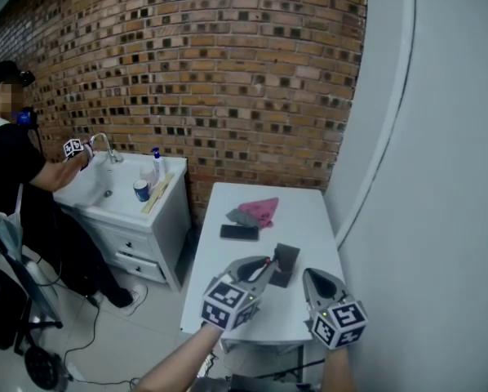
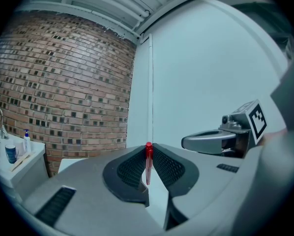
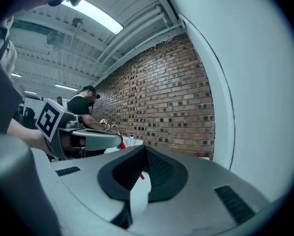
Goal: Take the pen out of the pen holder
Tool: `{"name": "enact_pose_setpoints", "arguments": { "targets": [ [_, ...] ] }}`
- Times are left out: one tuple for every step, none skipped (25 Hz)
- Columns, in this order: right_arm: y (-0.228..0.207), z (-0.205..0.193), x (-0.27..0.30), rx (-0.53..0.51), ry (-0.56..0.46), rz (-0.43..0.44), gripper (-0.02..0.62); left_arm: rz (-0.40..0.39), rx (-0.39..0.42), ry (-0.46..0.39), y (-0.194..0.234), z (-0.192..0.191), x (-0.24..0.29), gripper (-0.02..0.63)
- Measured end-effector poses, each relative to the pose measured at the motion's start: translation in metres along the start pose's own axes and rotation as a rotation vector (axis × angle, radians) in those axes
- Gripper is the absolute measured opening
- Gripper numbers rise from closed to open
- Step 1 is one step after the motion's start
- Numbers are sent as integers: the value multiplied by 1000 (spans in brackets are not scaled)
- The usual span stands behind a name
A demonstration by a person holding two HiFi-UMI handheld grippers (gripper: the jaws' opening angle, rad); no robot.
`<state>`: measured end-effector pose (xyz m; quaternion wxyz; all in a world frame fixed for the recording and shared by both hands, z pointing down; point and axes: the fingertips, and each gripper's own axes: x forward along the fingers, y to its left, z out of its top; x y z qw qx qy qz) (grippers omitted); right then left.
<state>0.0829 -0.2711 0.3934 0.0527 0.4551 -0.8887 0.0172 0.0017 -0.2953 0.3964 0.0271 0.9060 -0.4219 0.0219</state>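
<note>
My left gripper [image 1: 264, 266] hovers over the near end of the white table [image 1: 228, 292], just left of the black pen holder [image 1: 286, 264]. In the left gripper view its jaws [image 2: 148, 149] are shut on a red pen [image 2: 148, 163] that stands upright between the pads, its lower end hanging free. The pen's red top [image 1: 269, 261] shows beside the holder. My right gripper [image 1: 313, 274] sits right of the holder, jaws shut [image 3: 143, 150] with nothing between them. Each gripper shows in the other's view: the left gripper [image 3: 118, 140] with the red pen [image 3: 121, 144], and the right gripper [image 2: 186, 141].
A black phone [image 1: 239, 232], a grey cloth [image 1: 241, 216] and a pink cloth [image 1: 262, 211] lie on the table's far half. A white wall [image 1: 440, 178] runs along the right. To the left stands a sink cabinet [image 1: 138, 211] with a person [image 1: 15, 170] at it.
</note>
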Motion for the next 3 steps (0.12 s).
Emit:
{"name": "enact_pose_setpoints", "arguments": {
  "targets": [
    [0,0,0,0,0,0,-12,-1,0,0,0,0,0,48],
    [1,0,0,0,1,0,-12,-2,0,0,0,0,0,48],
    [1,0,0,0,1,0,-12,-2,0,0,0,0,0,49]
  ]
}}
